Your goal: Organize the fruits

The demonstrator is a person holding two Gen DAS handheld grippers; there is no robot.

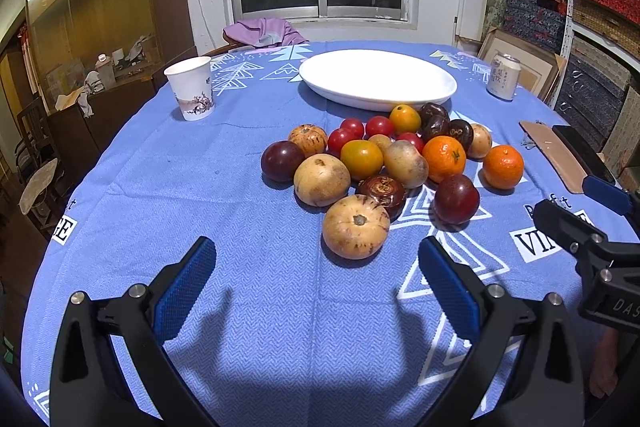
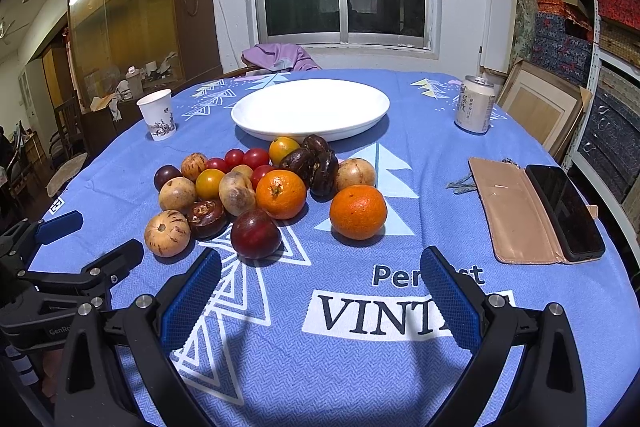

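Both claws gape empty: left claw (image 1: 316,279) behind fruit pile (image 1: 384,163), right claw (image 2: 320,287) near orange (image 2: 358,212).

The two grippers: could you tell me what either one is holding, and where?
Nothing; the left gripper and right gripper are both open and empty.

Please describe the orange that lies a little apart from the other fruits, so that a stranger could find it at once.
Start at the white plate; the fruit pile lies just before it. On the pile's phone-side edge sits the lone orange, touching no other fruit, unlike the second orange.
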